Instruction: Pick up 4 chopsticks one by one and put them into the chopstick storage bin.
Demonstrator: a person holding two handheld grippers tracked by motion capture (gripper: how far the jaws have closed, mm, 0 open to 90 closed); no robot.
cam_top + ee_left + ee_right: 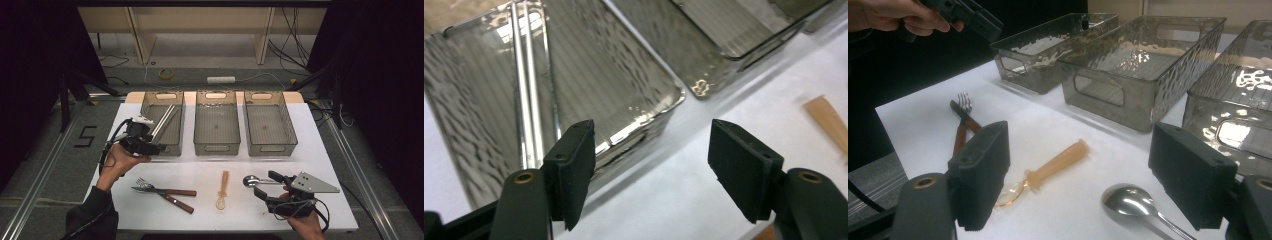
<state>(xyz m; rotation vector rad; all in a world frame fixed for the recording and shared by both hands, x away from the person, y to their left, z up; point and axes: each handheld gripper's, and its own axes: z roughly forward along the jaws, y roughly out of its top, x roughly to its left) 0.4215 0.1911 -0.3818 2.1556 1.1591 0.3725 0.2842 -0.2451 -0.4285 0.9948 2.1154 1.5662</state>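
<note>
White desk (310, 150): three smoky clear plastic bins in a row. Left bin (176, 142) holds a pair of metal chopsticks (165, 121) lying aslant. Left gripper (152, 148) hovers at that bin's near left corner, fingers spread, nothing between them. Right gripper (262, 184) sits low over the desk, fingers spread around the bowl of a steel spoon (251, 180), pads clear of it.
</note>
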